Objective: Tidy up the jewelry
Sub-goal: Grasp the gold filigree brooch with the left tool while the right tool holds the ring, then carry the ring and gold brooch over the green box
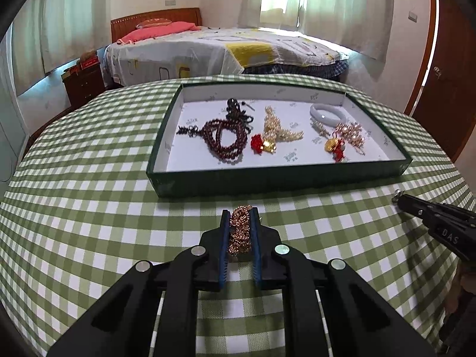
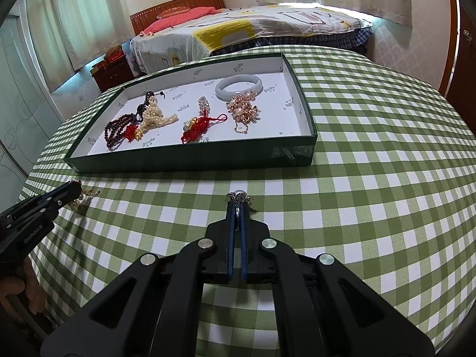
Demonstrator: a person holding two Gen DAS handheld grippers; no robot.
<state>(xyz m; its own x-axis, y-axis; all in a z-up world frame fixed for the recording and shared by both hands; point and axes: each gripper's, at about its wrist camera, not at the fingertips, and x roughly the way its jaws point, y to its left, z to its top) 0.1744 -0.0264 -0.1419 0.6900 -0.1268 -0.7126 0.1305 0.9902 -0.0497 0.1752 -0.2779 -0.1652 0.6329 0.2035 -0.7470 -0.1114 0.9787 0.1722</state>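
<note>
A dark green tray (image 1: 267, 175) with a white floor stands on the checked table; it also shows in the right wrist view (image 2: 178, 157). In it lie dark red beads (image 1: 223, 139), a pearl piece (image 1: 279, 128), a pale bangle (image 1: 327, 113) and red-and-gold charms. My left gripper (image 1: 241, 214) is shut on a rose-gold chain (image 1: 240, 232) just in front of the tray. My right gripper (image 2: 238, 200) is shut on a small silver pearl ring (image 2: 239, 197) in front of the tray's right part. Each gripper shows in the other's view, the right one (image 1: 400, 197) and the left one (image 2: 76, 187).
The green-and-white checked tablecloth (image 1: 89, 208) covers a round table. Behind it stands a bed (image 1: 223, 50) with a pink pillow, a dark nightstand (image 1: 83, 83) at left, curtains and a wooden door (image 1: 446, 74) at right.
</note>
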